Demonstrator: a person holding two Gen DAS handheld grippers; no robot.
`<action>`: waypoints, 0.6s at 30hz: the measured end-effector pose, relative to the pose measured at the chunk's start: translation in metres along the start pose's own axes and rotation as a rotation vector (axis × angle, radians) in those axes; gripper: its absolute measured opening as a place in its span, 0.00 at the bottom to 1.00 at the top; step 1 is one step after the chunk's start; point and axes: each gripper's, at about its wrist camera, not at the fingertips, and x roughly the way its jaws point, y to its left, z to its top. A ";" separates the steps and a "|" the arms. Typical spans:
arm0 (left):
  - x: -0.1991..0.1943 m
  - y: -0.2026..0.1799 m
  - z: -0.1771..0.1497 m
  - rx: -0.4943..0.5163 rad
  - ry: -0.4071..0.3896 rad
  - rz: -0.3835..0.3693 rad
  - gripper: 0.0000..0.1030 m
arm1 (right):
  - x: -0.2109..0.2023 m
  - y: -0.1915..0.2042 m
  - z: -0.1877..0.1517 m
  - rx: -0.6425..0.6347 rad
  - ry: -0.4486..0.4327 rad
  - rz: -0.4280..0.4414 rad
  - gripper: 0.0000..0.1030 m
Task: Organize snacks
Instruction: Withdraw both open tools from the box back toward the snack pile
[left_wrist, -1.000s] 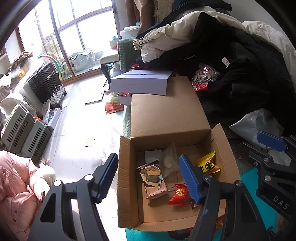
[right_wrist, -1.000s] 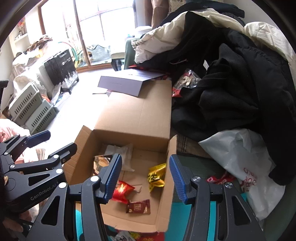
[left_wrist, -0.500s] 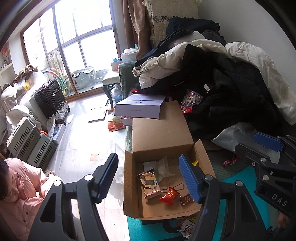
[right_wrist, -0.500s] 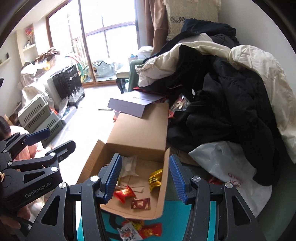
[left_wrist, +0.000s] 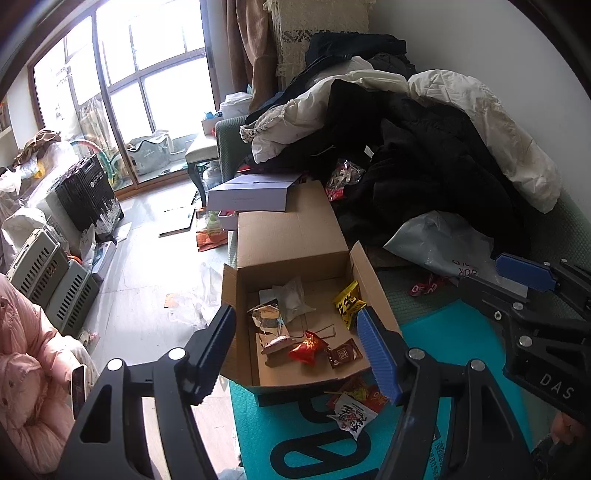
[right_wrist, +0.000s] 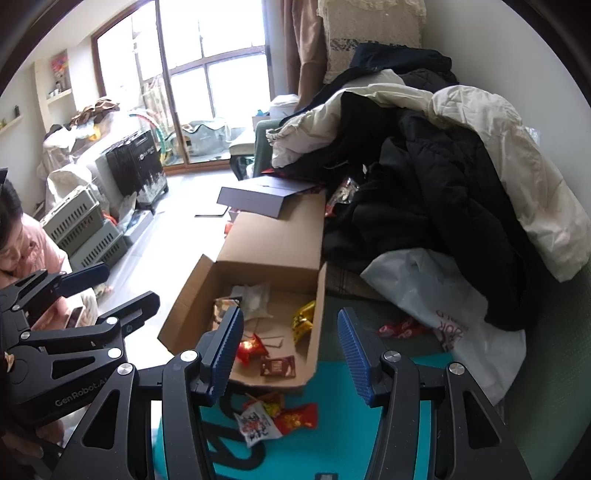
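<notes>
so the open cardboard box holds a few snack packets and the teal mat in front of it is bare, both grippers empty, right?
Not quite: the teal mat is not bare. The right wrist view shows loose snack packets lying on it in front of the open cardboard box. The rest holds: packets in the box, and left gripper and right gripper empty.

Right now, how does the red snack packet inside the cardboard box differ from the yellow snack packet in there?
The red snack packet lies flat near the open front of the cardboard box; the yellow snack packet leans against the right wall, further back. The red one sits beside a small brown packet; the yellow one sits apart. Both are shiny, crinkled wrappers, and neither is held.
</notes>
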 end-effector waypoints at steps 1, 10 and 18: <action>-0.002 -0.002 -0.006 0.000 0.005 -0.003 0.65 | -0.002 -0.001 -0.006 0.005 0.005 0.000 0.51; -0.008 -0.019 -0.055 0.003 0.050 -0.023 0.65 | -0.007 -0.004 -0.057 0.023 0.058 0.002 0.51; -0.004 -0.025 -0.100 -0.021 0.110 -0.047 0.65 | 0.003 -0.009 -0.105 0.062 0.134 0.031 0.51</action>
